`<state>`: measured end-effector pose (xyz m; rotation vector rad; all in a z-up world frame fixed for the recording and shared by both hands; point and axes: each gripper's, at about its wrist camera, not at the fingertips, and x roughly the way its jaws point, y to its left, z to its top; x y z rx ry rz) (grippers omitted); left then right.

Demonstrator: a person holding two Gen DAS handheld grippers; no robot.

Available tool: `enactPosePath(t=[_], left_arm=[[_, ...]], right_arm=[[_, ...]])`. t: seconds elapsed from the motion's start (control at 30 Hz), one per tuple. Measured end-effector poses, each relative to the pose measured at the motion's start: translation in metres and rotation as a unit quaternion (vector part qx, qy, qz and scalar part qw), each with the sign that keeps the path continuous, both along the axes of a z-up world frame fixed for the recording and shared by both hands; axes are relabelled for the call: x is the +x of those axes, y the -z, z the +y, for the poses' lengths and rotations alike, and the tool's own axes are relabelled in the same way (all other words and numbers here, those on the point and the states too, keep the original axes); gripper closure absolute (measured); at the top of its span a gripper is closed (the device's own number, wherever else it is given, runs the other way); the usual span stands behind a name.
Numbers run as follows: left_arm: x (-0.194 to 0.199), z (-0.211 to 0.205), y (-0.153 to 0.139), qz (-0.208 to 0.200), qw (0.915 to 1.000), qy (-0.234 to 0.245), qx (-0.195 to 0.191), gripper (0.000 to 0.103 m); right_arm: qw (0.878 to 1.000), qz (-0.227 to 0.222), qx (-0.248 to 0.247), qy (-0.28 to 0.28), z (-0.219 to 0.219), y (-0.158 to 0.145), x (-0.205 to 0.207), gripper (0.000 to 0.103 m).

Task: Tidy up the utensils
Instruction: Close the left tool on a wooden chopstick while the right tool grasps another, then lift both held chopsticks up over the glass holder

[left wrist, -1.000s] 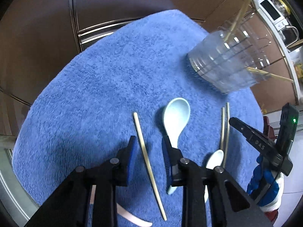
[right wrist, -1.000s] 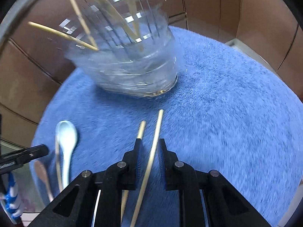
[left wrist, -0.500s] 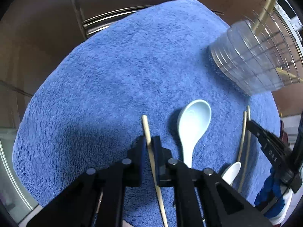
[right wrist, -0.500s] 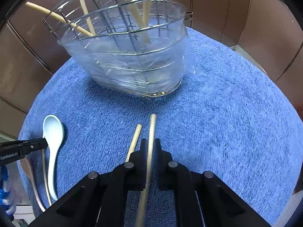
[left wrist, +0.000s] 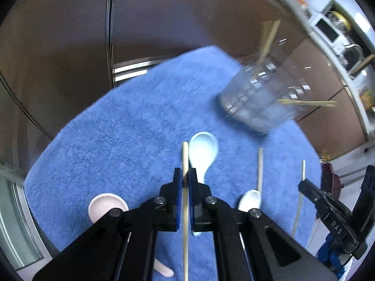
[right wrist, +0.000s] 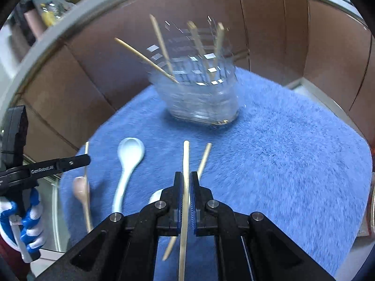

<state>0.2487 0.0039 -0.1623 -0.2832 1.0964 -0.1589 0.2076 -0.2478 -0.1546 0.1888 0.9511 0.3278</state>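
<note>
Two chopsticks held: one in each of my tongs, both thin pale round wooden sticks.
Left tongs (left wrist: 185,178): clenched on a chopstick (left wrist: 185,164); tip pokes past the blue pads, shaft runs back between the black arms and is cut off at the frame's bottom edge.
Right tongs (right wrist: 186,182): clenched on another chopstick (right wrist: 186,159); same look, tail cut off at the bottom.
Loose chopstick (right wrist: 203,161): lies slanted on the towel just right of my right tongs, its middle hidden behind the jaw.
Spoons: glossy pale blue soup spoon (left wrist: 202,154) flat on the towel just beside the left tongs; small white spoon (left wrist: 250,200) and pinkish spoon (left wrist: 106,207) half hidden by the left tongs' arms.
Container: clear plastic holder with a wire grid (right wrist: 199,93), upright at the far side of the towel, blurred; several wooden chopsticks stand tilted in it, count unclear.
Towel (right wrist: 293,152): blue, fluffy, covers the work surface.
Surround: brown panels with metal trim behind.
Hard to make out: right-wrist view shows a wooden spoon (right wrist: 80,188) and thin stick at left, smeared; blue-white glove (right wrist: 30,224) on the hand holding the left tongs, partly cropped.
</note>
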Motion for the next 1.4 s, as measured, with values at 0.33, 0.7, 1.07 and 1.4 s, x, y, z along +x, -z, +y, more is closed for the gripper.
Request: enactPosePath(t=[0.33, 0.7, 1.07, 1.4], left_arm=[[-0.059, -0.016, -0.06, -0.111, 0.993, 0.037, -0.011, 0.099], [-0.053, -0.027, -0.125, -0.193, 0.9782, 0.049, -0.06, 0.099], [0.047, -0.059, -0.181, -0.361, 0.9299, -0.01, -0.068, 0.099], [0.133, -0.082, -0.144, -0.386, 0.9182, -0.061, -0.062, 0.099]], right_arm=[[0.993, -0.111, 0.045, -0.006, 0.015, -0.064, -0.064, 0.097], [0.966, -0.255, 0.033, 0.029, 0.027, -0.123, -0.054, 0.097], [0.888, -0.446, 0.023, 0.107, 0.031, -0.167, 0.042, 0.097], [0.868, -0.467, -0.035, 0.164, 0.029, -0.12, 0.107, 0.097]])
